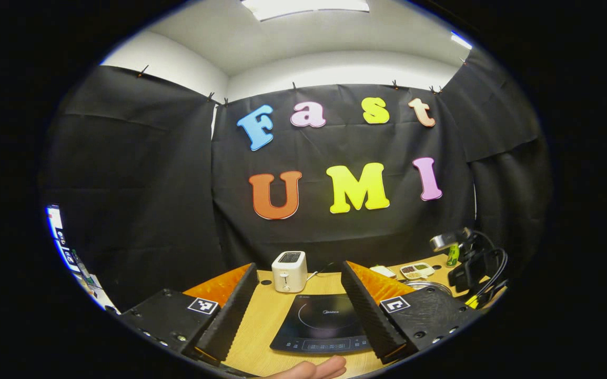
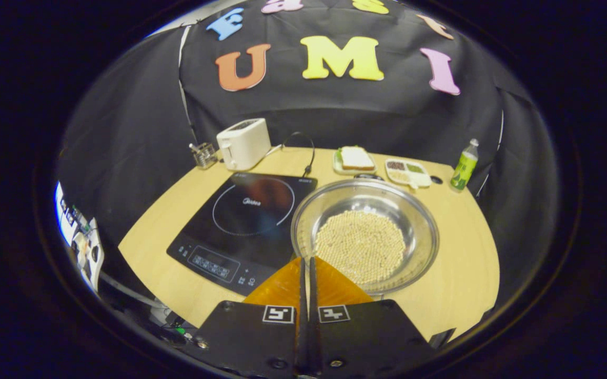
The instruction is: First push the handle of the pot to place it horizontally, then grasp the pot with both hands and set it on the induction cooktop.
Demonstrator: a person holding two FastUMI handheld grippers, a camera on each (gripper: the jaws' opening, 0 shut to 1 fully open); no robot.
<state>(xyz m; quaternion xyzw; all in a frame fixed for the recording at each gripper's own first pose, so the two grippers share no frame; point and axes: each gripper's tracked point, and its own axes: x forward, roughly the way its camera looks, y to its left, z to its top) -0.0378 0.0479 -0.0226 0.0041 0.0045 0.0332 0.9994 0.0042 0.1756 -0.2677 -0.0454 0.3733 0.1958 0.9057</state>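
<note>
- The right tongs are sitting pressed together with nothing between them, tips hanging just over the near rim of the pot, a shiny steel one loaded with pale beans.
- The left tongs are standing wide apart and empty, held up above the induction cooktop, with a fingertip of a hand poking in at the bottom edge.
- The pot is resting on the tabletop just beside the induction cooktop, its left rim seeming to overlap the cooktop's right edge.
- Risk: a hard shove on the handle could be sliding or tipping the pot, spilling beans across the tabletop or onto the cooktop controls.
- Risk: closed tongs are likely glancing off a smooth handle, so the push may be turning the pot unevenly.
- Risk: an uneven two-sided lift would be tilting the load; the divided snack tray, sandwich plate and green bottle are sitting near behind.
- Hard to make out: the pot's handle is barely showing, possibly a dark sliver at the far rim, so its direction is uncertain.
- In the left gripper view the pot is mostly getting hidden behind the right-hand finger, and the other gripper is appearing dark and cut off at the edge.
</note>
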